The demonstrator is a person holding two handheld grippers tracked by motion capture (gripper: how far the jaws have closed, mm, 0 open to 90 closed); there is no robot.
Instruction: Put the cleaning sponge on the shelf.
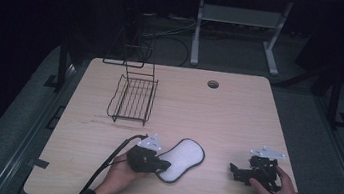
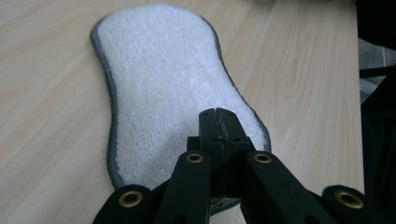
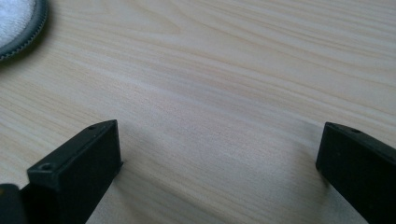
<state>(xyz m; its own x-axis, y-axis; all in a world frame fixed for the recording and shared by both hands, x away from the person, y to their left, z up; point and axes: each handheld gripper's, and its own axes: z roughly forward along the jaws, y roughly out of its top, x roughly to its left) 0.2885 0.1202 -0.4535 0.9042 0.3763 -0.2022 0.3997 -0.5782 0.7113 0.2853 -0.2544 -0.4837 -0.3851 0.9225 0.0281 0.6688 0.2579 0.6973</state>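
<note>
The left gripper's closed jaws apparently rest over the sponge pad.

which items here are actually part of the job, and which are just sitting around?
In play:
- white pad, grey-edged, flat on the table
- left gripper, jaws shut, over the pad's near end; whether it pinches the pad I can't tell

Just lying about:
- black wire rack, at the table's far left
- right gripper, jaws open over bare wood

pad on table – wire rack behind, left.
</note>
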